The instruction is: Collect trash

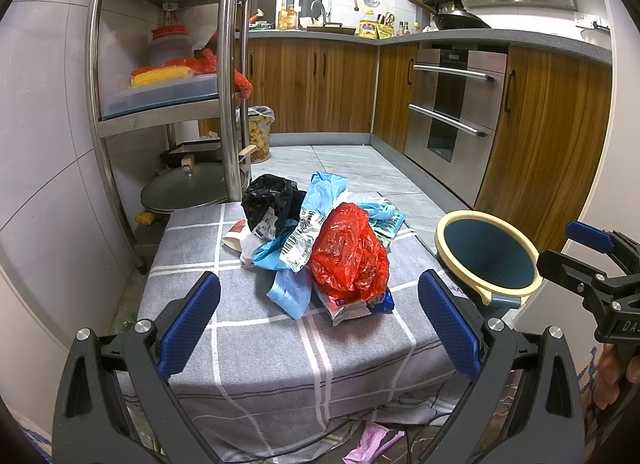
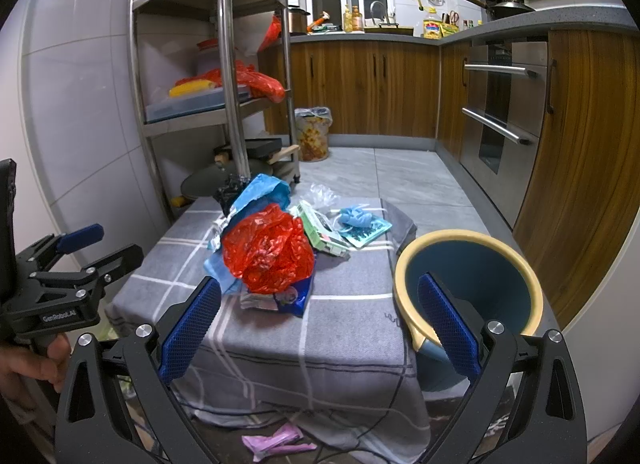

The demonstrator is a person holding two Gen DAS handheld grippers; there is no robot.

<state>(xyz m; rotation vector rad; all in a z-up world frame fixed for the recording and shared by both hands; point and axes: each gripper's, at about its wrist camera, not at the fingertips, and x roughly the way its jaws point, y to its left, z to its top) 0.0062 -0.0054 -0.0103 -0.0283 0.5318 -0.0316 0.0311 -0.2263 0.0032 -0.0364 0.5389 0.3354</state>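
The left gripper (image 1: 320,320) has its two blue fingers spread wide and holds nothing. The right gripper (image 2: 320,320) is spread wide too, with nothing between its fingers. Both hang at the near edge of a low table (image 1: 280,344) with a grey checked cloth.

A blue bin (image 2: 468,284) with a yellow rim stands just beside the table on the right. It looks empty, though its bottom is partly hidden.

The trash pile (image 1: 320,248) sits on the middle of the cloth. A crinkly red bag (image 2: 268,252) lies on top, with blue bags (image 1: 292,292), a black bag (image 1: 268,200) and snack wrappers (image 2: 280,298) around and under it.
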